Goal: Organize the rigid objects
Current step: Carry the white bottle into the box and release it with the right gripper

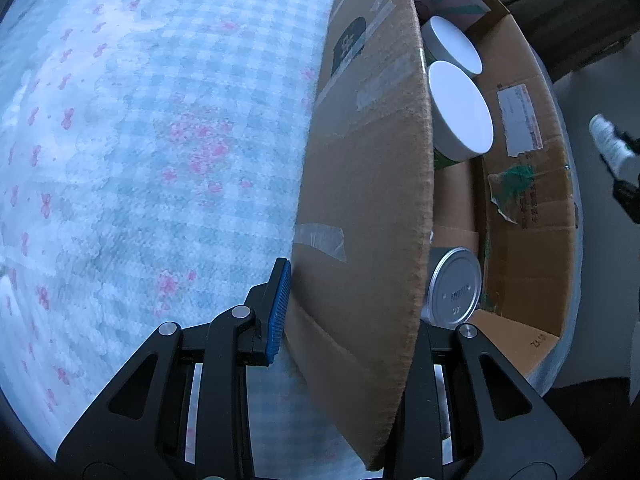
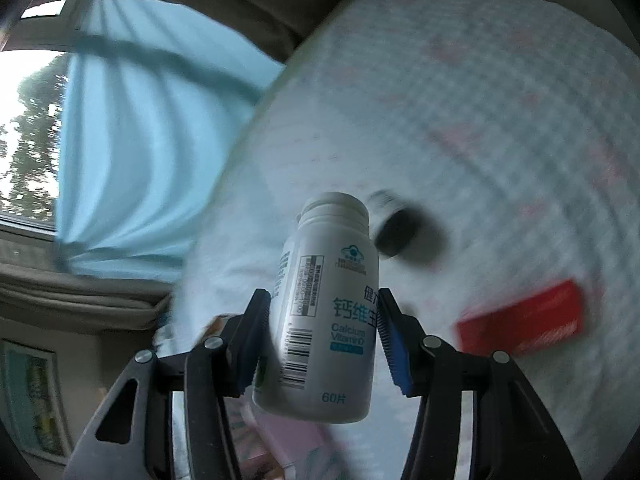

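In the left wrist view my left gripper is shut on the raised flap of an open cardboard box; one blue pad presses the flap's outer face and the other finger is hidden behind it. Inside the box lie two white-lidded jars and a round metal tin. In the right wrist view my right gripper is shut on a white calcium tablet bottle, held up off the bed with its cap pointing away. The same bottle shows at the left view's right edge, beyond the box.
The box rests on a bed with a pale checked cover with pink marks. On the cover in the right wrist view lie a red box and a blurred dark round object. A blue curtain and a window are past the bed's edge.
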{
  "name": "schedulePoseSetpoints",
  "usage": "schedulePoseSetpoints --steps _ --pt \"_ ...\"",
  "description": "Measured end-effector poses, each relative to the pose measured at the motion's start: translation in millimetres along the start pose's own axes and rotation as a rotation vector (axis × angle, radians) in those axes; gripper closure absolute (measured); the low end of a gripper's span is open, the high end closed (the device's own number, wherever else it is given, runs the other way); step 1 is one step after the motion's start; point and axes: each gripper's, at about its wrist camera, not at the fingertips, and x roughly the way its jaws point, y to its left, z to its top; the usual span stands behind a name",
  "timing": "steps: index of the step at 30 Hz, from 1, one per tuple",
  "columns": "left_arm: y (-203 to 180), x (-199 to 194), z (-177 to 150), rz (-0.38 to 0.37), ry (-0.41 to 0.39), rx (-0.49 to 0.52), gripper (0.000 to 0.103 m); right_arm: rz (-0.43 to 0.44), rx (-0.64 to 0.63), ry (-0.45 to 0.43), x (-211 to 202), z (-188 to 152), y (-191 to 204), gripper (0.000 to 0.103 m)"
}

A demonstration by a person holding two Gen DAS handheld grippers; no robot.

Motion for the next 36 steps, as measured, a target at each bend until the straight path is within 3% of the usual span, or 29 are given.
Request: schedulePoseSetpoints --steps 3,11,17,24,36 --pt "2.4 0.5 2.9 -0.009 0.007 0.012 0.079 0.058 -0.014 -0.002 -7.2 -16.0 34.7 0.054" --pt "4.6 1.3 10.8 -0.012 0.020 0.050 0.079 0.087 -0.150 0.029 19.1 -68.2 137.7 0.054" --pt "0.6 4.2 13.6 -0.003 0.029 0.081 0.079 0.032 -0.277 0.073 65.0 -111.5 191.2 0.054" --pt "-3.7 5.5 14.3 -0.009 0.032 0.065 0.079 -0.027 -0.342 0.158 132.6 -161.7 204.2 0.054" --pt "4.4 5.3 16.3 -0.017 0.038 0.051 0.079 -0.170 -0.466 0.275 241.0 -193.7 206.6 0.054"
